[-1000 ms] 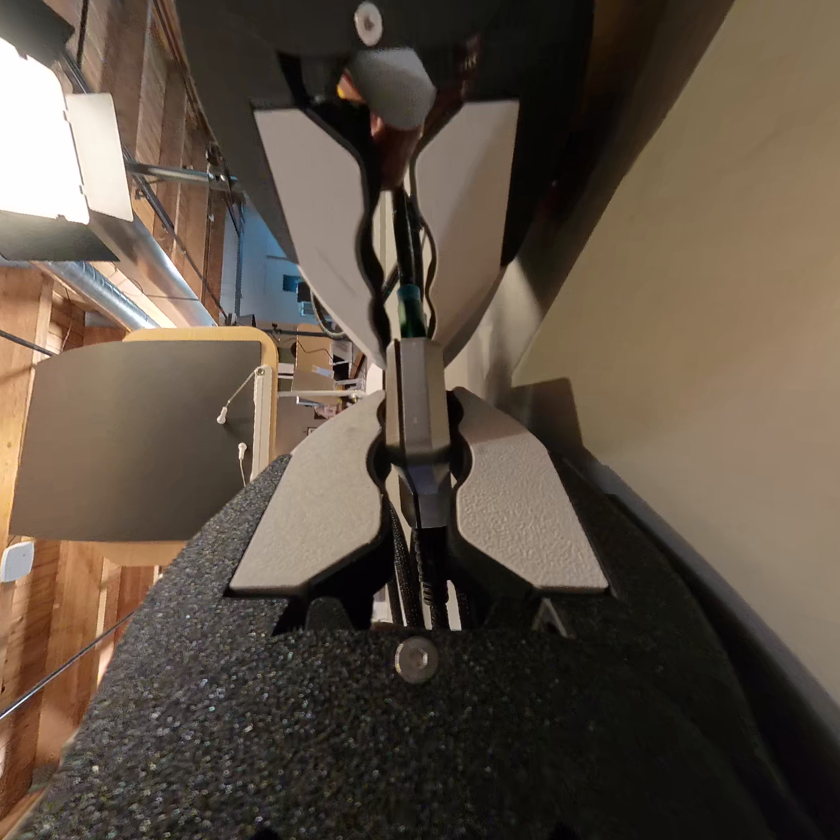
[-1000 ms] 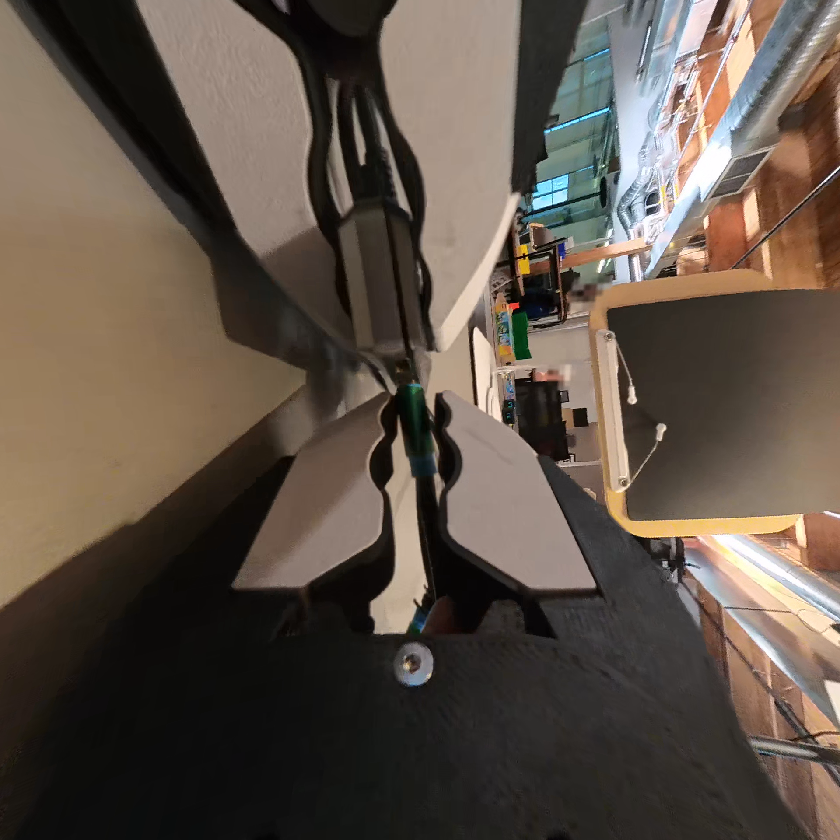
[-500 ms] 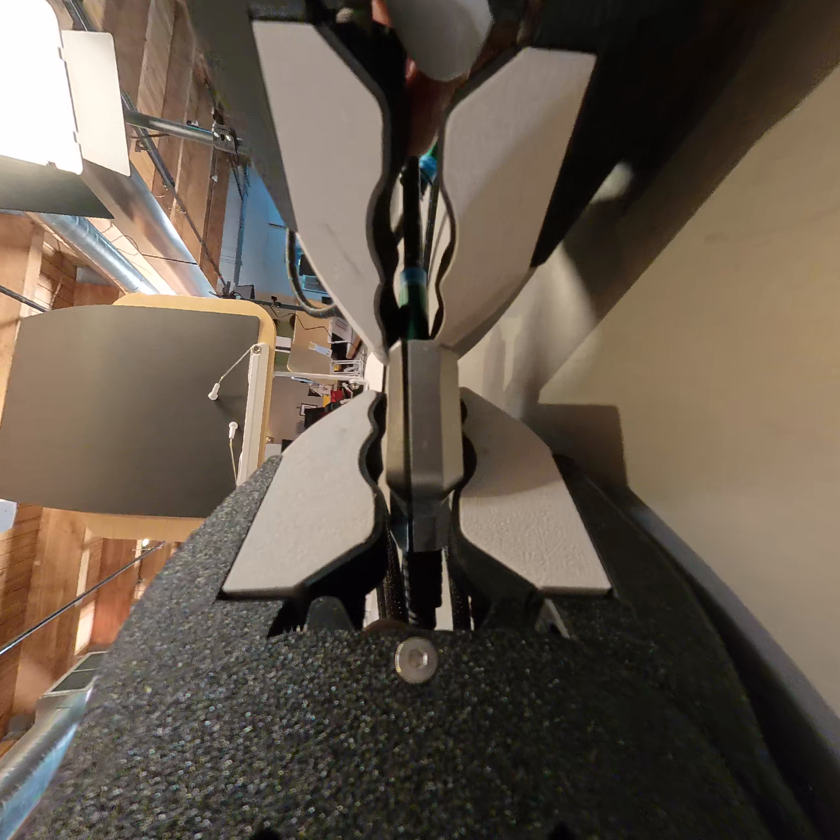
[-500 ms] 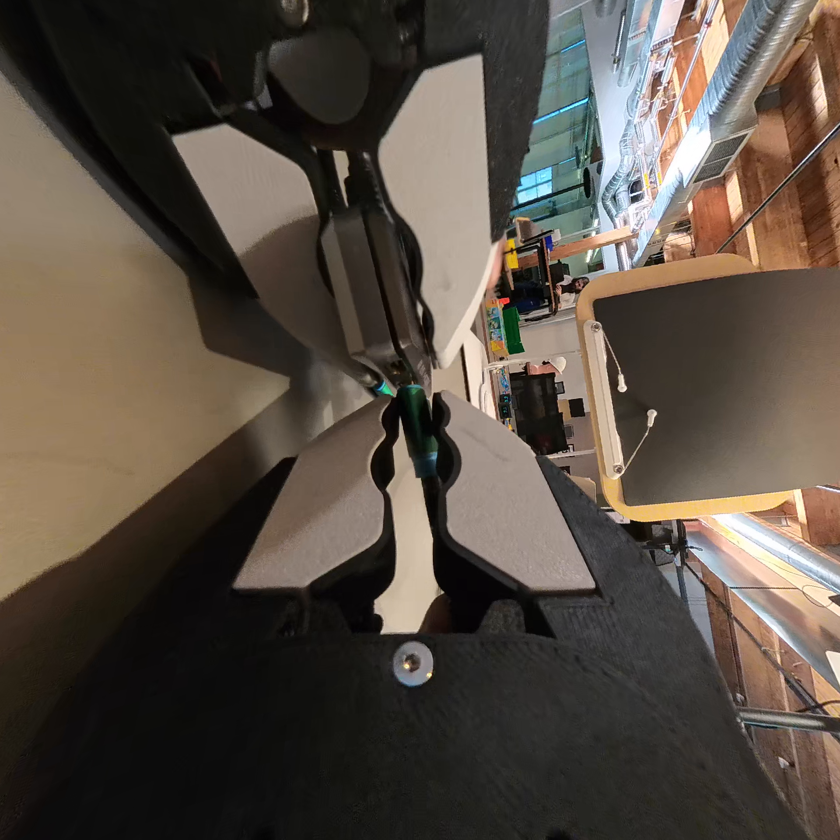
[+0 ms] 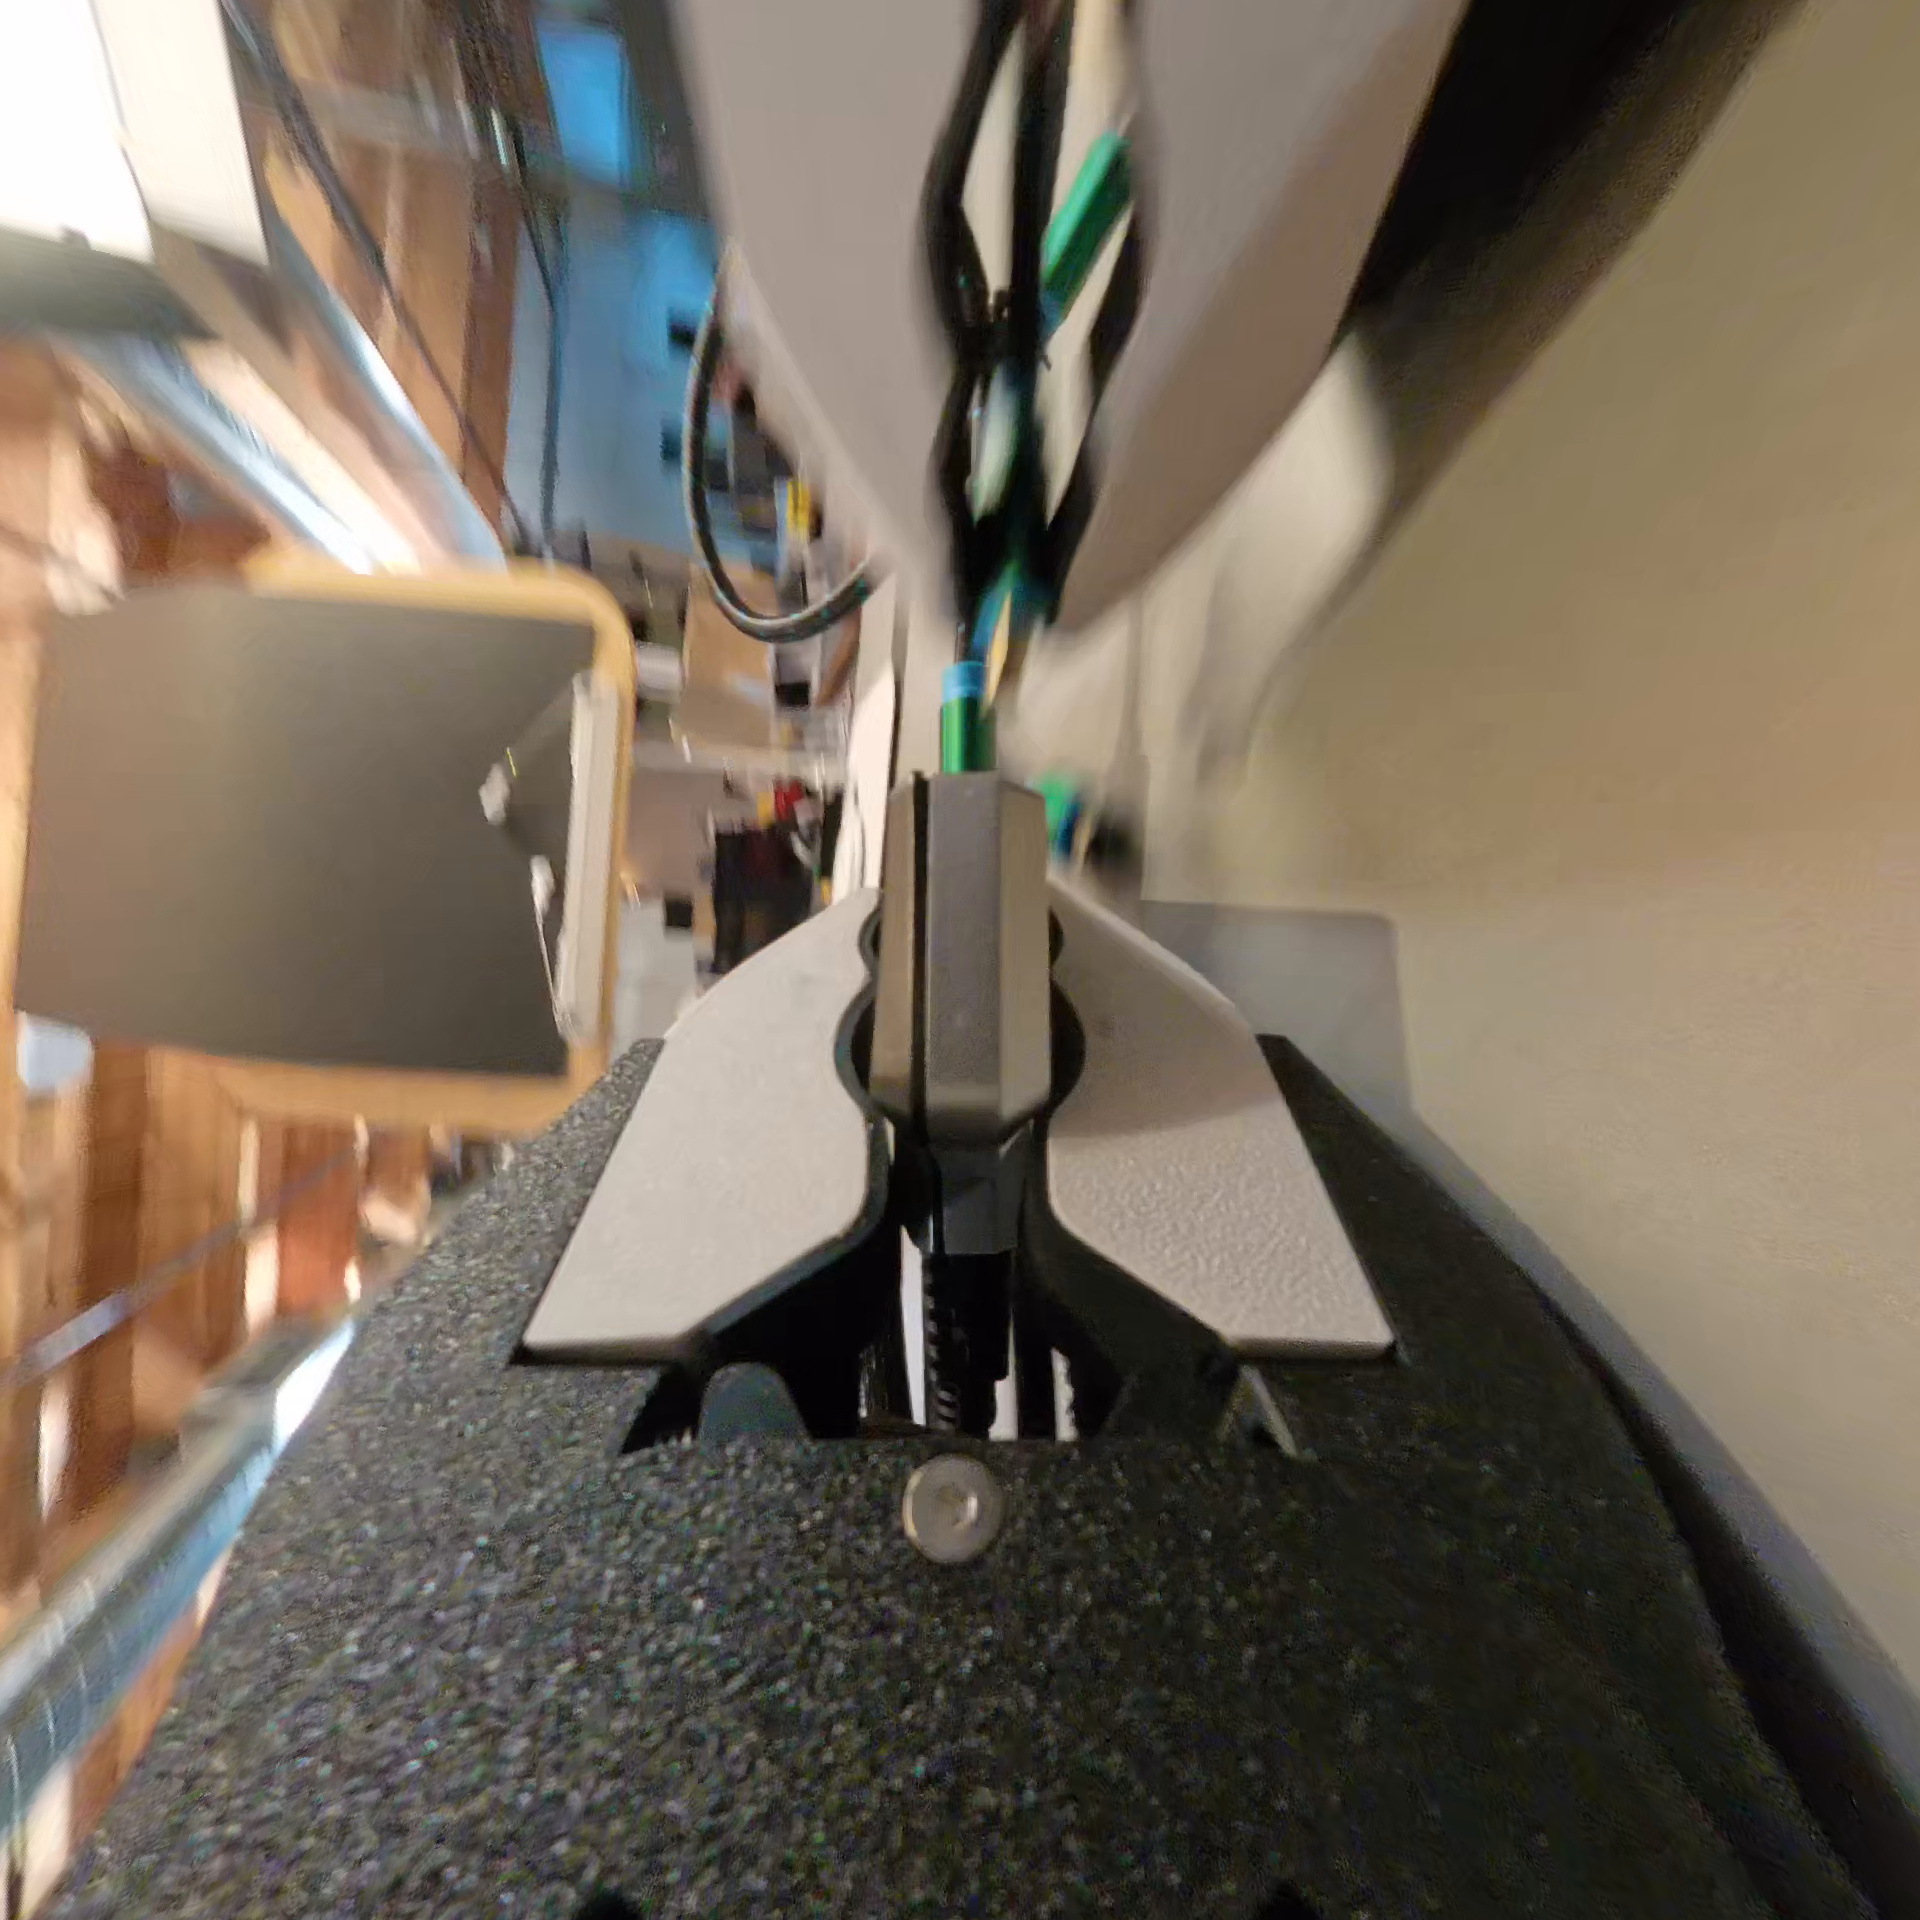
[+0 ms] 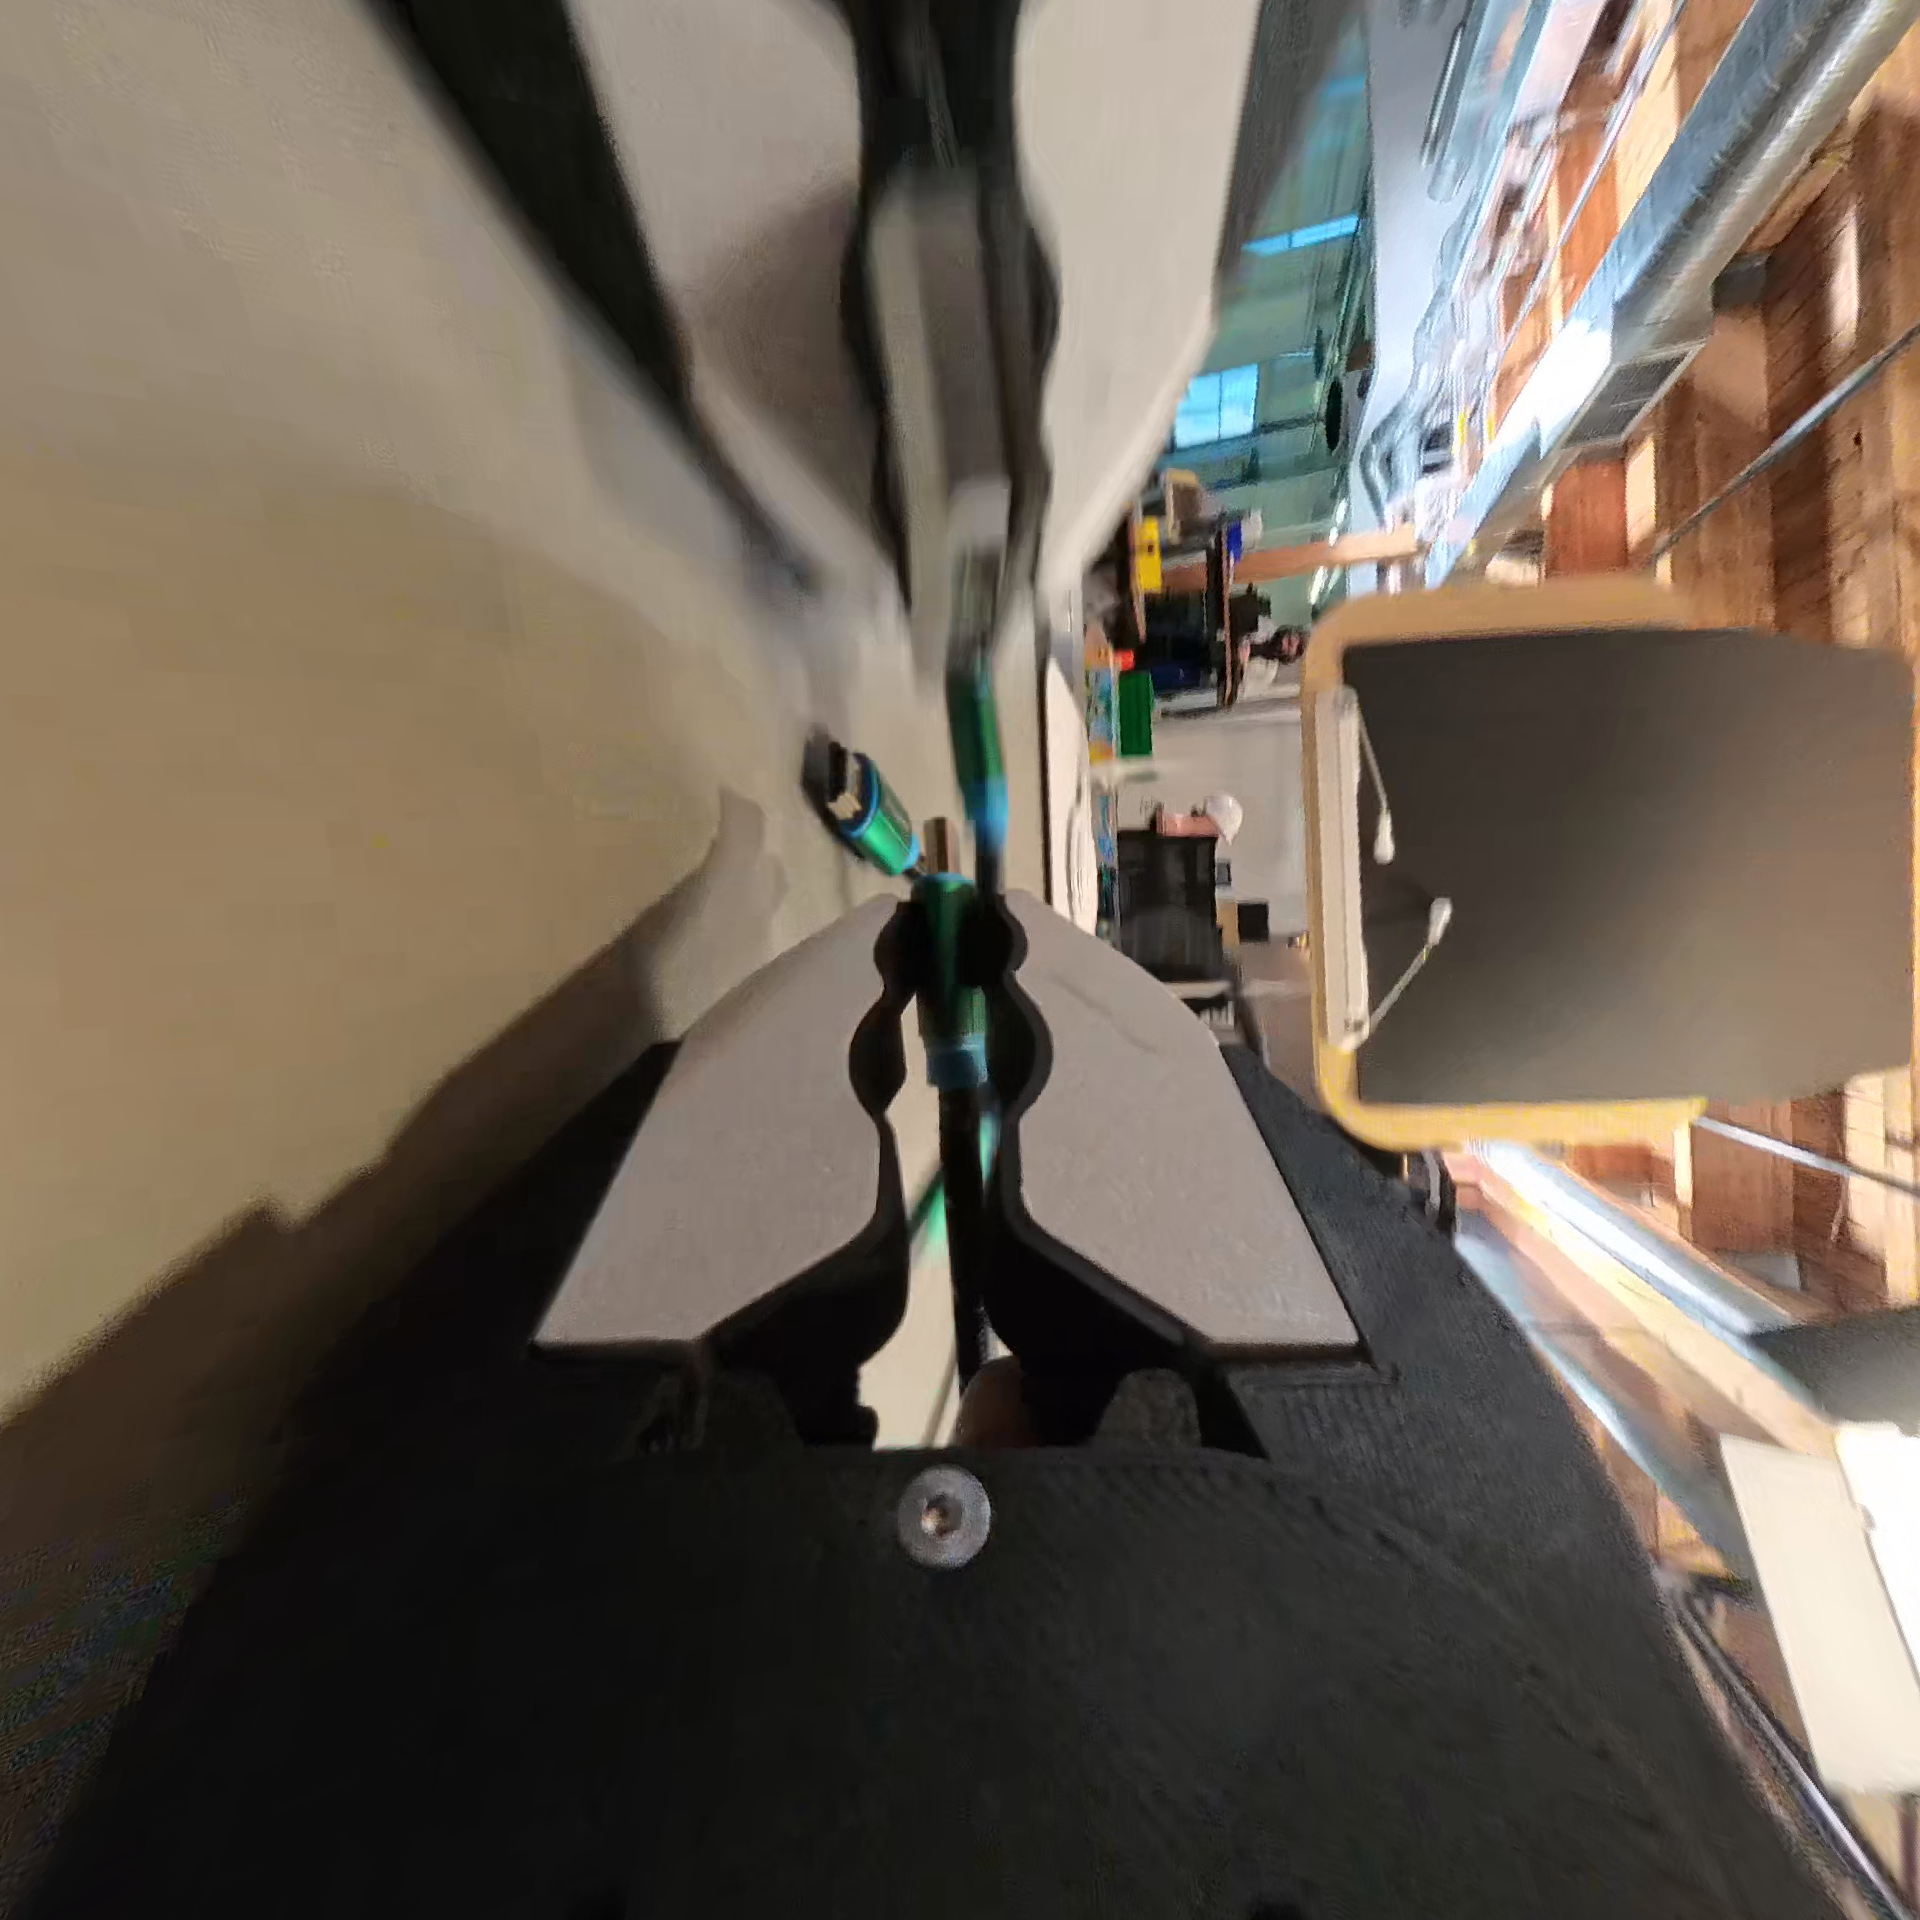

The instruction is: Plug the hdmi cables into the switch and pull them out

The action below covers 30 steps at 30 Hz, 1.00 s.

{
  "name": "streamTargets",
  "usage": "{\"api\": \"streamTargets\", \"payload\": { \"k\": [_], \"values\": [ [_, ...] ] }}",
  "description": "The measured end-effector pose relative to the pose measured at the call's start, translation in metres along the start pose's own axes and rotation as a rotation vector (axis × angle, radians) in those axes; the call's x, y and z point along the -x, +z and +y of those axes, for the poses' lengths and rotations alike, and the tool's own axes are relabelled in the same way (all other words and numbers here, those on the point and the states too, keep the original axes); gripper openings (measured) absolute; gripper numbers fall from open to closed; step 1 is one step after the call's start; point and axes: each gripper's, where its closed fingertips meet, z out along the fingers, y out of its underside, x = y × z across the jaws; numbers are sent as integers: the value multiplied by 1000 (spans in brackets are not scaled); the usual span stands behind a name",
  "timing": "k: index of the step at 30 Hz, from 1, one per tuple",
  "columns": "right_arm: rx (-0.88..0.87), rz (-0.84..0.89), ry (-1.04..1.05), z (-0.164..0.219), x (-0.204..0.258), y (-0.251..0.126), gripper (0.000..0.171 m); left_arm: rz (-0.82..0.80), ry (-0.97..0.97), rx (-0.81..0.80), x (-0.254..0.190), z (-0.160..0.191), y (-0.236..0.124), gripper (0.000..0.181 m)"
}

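My left gripper (image 5: 961, 935) is shut on the dark grey switch (image 5: 961, 997), which stands edge-on between the jaws. A green HDMI plug (image 5: 964, 727) sticks out of its far end. My right gripper (image 6: 951, 925) is shut on another green HDMI plug (image 6: 948, 987), whose metal tip points forward just past the fingertips. The two grippers face each other with a short gap between them. In the right wrist view the switch (image 6: 925, 312) is blurred, with a green plug (image 6: 977, 727) below it.
A further green plug (image 6: 868, 810) lies loose on the beige table (image 6: 260, 727), just left of my right fingertips. The table also shows in the left wrist view (image 5: 1610, 935). A dark panel with a wooden rim (image 6: 1610, 862) stands beyond it.
The two grippers have drawn apart. Their tips nearly touched before; now a gap shows between them, with a green plug in it. Both views are motion-blurred.
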Motion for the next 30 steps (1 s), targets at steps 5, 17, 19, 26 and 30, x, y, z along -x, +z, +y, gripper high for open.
{"api": "streamTargets", "payload": {
  "k": [5,17,19,26,30],
  "values": [
    [61,69,-13,45,-10,-26,12,-10,-53,70,7,30,-1,23],
    [53,107,34,45,-25,-31,12,-54,-147,91,21,41,2,23],
    [50,124,37,44,-31,-33,12,-58,-162,89,23,42,2,23],
    [51,201,-53,36,-60,-52,11,11,-173,34,12,34,-2,23],
    [48,268,-63,33,-113,-86,11,22,-160,43,9,35,-3,23]
  ]
}}
